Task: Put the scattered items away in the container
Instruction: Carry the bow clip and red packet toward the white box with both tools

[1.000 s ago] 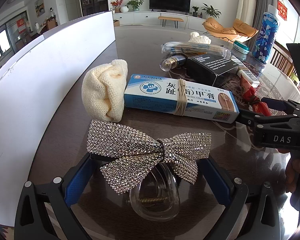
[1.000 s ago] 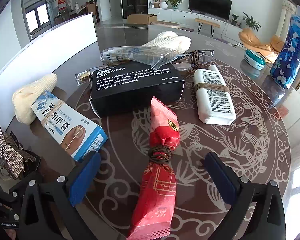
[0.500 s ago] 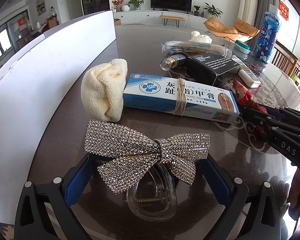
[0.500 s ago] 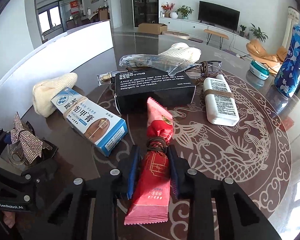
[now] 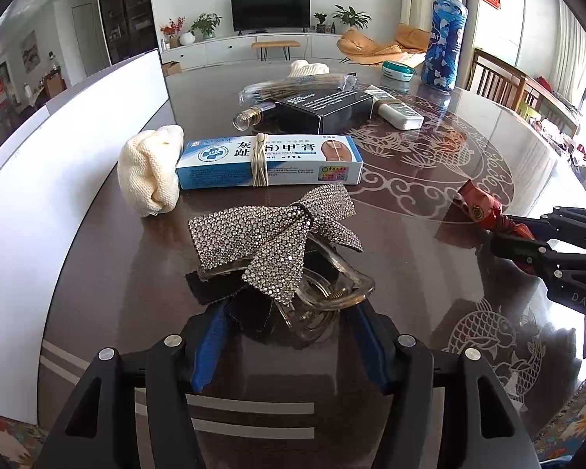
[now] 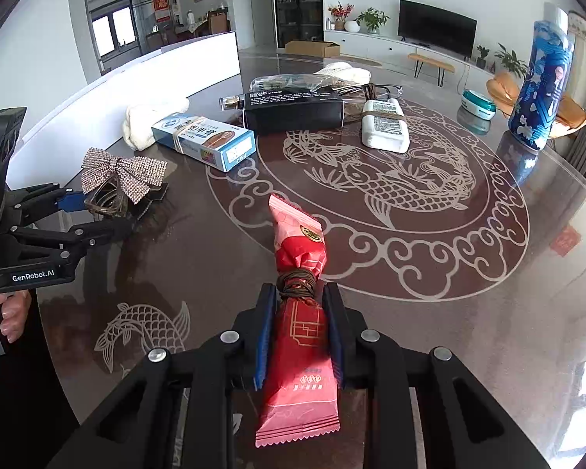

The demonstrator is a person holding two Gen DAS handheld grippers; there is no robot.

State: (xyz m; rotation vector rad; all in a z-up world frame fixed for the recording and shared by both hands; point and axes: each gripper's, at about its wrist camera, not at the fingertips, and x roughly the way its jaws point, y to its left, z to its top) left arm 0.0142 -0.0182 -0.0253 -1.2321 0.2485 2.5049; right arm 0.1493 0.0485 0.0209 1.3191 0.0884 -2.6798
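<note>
My left gripper [image 5: 289,318] is shut on the clear claw clip of a rhinestone bow hair clip [image 5: 271,234] and holds it tilted above the table; it also shows in the right wrist view [image 6: 123,179]. My right gripper [image 6: 299,305] is shut on a red snack packet [image 6: 299,297] tied with brown cord, held above the table. The packet also shows at the right of the left wrist view [image 5: 484,205]. The long white container [image 5: 58,156] runs along the table's left side.
On the dark table with the fish pattern [image 6: 390,179] lie a blue-and-white cream box [image 5: 267,160], a cream knit cloth [image 5: 150,170], a black box [image 5: 324,107], a white bottle [image 6: 385,125], a glass vial, glasses and a wrapped bundle. A blue bottle [image 6: 541,86] stands far right.
My left gripper closed on the bow hair clip and lifted it. My right gripper closed on the red packet, lifted it and drew back toward the near edge.
</note>
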